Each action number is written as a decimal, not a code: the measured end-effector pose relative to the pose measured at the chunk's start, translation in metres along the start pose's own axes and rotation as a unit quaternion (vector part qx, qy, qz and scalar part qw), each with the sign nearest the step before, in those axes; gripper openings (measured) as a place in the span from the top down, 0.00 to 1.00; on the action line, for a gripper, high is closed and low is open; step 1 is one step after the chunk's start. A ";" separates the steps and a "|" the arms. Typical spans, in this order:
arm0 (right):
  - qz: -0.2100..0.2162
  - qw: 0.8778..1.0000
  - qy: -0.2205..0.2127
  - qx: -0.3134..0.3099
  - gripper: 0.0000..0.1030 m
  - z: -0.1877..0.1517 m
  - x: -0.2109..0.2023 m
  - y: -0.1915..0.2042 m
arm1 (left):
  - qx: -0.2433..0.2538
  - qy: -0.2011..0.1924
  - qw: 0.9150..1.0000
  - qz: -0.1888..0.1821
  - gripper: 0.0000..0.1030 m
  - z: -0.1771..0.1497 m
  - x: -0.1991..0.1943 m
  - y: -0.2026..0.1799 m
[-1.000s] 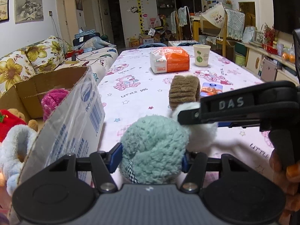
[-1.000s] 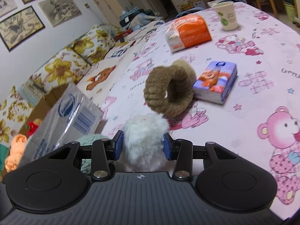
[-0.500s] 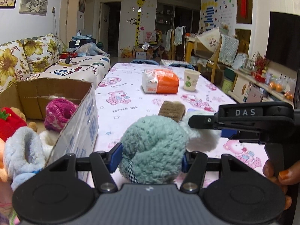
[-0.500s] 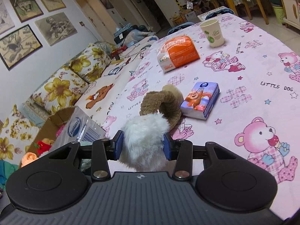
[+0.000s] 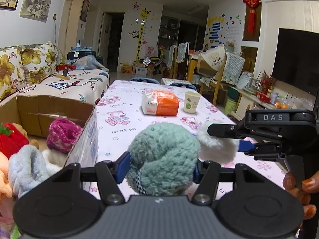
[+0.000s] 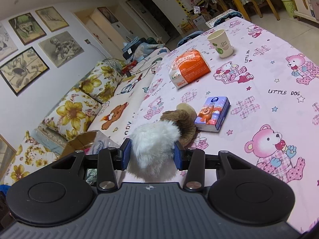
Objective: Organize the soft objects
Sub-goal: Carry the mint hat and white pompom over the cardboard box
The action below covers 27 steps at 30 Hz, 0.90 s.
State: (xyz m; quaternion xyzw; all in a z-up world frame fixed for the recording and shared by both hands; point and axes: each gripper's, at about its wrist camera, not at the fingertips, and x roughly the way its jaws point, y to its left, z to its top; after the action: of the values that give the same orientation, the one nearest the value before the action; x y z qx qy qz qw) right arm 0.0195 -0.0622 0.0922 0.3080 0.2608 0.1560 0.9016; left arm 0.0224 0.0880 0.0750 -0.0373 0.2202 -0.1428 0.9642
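- Teal plush [image 5: 162,159] sits pinched between the left gripper [image 5: 160,167] pads, held above the table [image 5: 127,127] near edge; the fluffy pile bulges past the pads, so the grip looks firm enough to carry it.
- White plush [image 6: 153,147] is clamped the same way in the right gripper [image 6: 152,154]; in the left view it [image 5: 217,149] hangs just right of the teal one, touching or nearly so, with the right gripper [image 5: 239,137] reaching in from the right side.
- Both tools are therefore closed on soft toys, lifted clear of the cloth, probably so that the two can go off together.
- Box [image 5: 55,107], to the left beside the table, is open at the top and already holds a magenta knit piece [image 5: 63,135], a pale blue plush [image 5: 28,167] and a red toy [image 5: 12,139]; I judge it to be where the two held toys belong, and the left one is nearer to it.
- Brown plush ring [image 6: 181,123] lies on the table beyond the white plush, against a tissue pack [image 6: 213,113]; it seems the one soft thing left to collect.
- Farther off stand an orange bag [image 6: 189,67] and a paper cup [image 6: 220,43], neither of them soft, so likely to stay.
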 end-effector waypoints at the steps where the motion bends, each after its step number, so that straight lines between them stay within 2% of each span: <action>1: 0.001 1.000 -0.001 -0.001 0.48 0.000 -0.001 0.001 | -0.001 -0.003 1.000 -0.002 0.43 0.000 -0.002 0.001; 17: 0.037 0.999 -0.019 -0.020 0.48 -0.003 -0.003 0.031 | -0.031 -0.051 0.998 -0.007 0.42 0.008 -0.036 0.024; 27: 0.071 0.997 -0.011 -0.029 0.48 -0.009 0.005 0.051 | -0.056 -0.080 0.995 0.024 0.42 0.012 -0.059 0.053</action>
State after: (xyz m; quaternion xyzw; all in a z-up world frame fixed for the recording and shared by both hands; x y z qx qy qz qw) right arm 0.0124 -0.0170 0.1170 0.3014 0.2237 0.2236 0.8995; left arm -0.0094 0.1560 0.1030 -0.0974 0.1510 -0.1035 0.9783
